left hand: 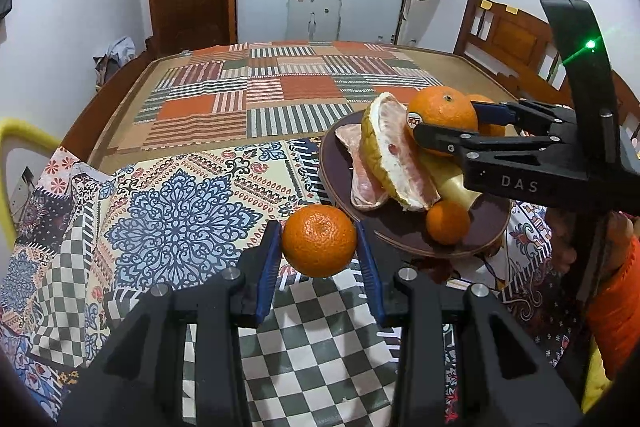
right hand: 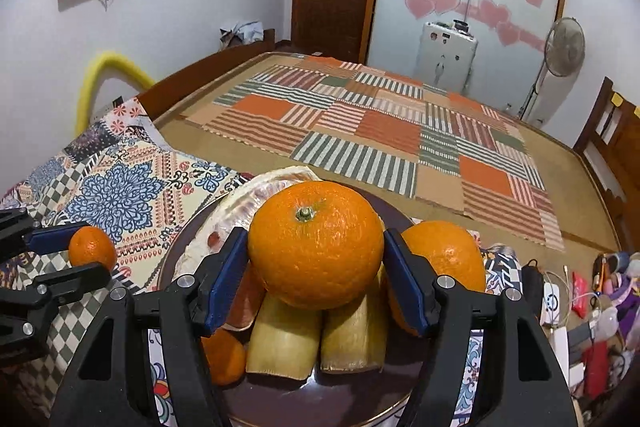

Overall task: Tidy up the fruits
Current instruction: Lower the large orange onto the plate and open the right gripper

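Small orange (left hand: pixel 319 241): clamped between the blue pads of the left gripper (left hand: pixel 319 247); it is held above the patterned cloth (left hand: pixel 176 211), just beside the near-left rim of the plate (left hand: pixel 332 163).
Large orange (right hand: pixel 316 244): gripped at its sides by the right gripper (right hand: pixel 316 275), stem end turned upward, above the fruit on the plate; a sticker is seen on its side in the left wrist view.
Left gripper pose: pointed forward and slightly down across the table, fingers closed on the small orange, left of the plate.
Right gripper pose: reached in over the plate from the right side, held roughly level, fingers closed on the large orange.
Plate contents: pomelo pieces (left hand: pixel 394 163) with pale pink flesh are propped at the left side; two pale yellow pieces (right hand: pixel 316 343) lie side by side under the large orange; another small orange (left hand: pixel 447 222) rests at the near edge, and a further orange (right hand: pixel 448 255) sits at the right.
Surroundings: a striped patchwork mat (left hand: pixel 260 95) is spread farther back on the table.
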A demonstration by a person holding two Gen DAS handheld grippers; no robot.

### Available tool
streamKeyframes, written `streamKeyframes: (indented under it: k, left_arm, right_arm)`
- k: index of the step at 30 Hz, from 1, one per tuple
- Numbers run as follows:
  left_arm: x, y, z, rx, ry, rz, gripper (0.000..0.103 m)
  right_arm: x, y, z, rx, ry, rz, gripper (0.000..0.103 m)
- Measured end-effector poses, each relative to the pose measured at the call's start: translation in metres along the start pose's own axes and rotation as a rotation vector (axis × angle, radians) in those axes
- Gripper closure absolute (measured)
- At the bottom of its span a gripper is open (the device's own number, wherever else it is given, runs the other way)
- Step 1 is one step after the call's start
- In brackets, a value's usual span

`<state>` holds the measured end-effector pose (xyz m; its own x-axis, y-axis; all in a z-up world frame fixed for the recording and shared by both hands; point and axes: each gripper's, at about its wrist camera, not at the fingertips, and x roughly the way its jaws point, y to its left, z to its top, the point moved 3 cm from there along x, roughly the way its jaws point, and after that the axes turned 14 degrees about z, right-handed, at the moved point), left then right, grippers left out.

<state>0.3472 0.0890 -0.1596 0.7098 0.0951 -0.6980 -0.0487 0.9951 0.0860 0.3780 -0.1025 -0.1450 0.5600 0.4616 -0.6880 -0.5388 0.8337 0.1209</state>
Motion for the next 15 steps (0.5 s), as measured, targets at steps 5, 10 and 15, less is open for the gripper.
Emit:
streamKeyframes:
  k: [5,10,15]
  left_arm:
    - [-0.008,-0.002,0.001,0.009,-0.023,0.010,0.066]
    - [-0.015,-0.009,0.005,0.026,-0.035,0.009,0.066]
    - [-0.019,-0.023,0.013,0.040,-0.043,-0.005,0.066]
  right_arm:
    - [-0.004,-0.002,0.001,0.016,-0.004,0.017,0.038]
    - [-0.017,0.001,0.001,0.022,-0.037,0.025,0.035]
    - [-0.042,0.004,-0.002,0.007,-0.095,0.026,0.033]
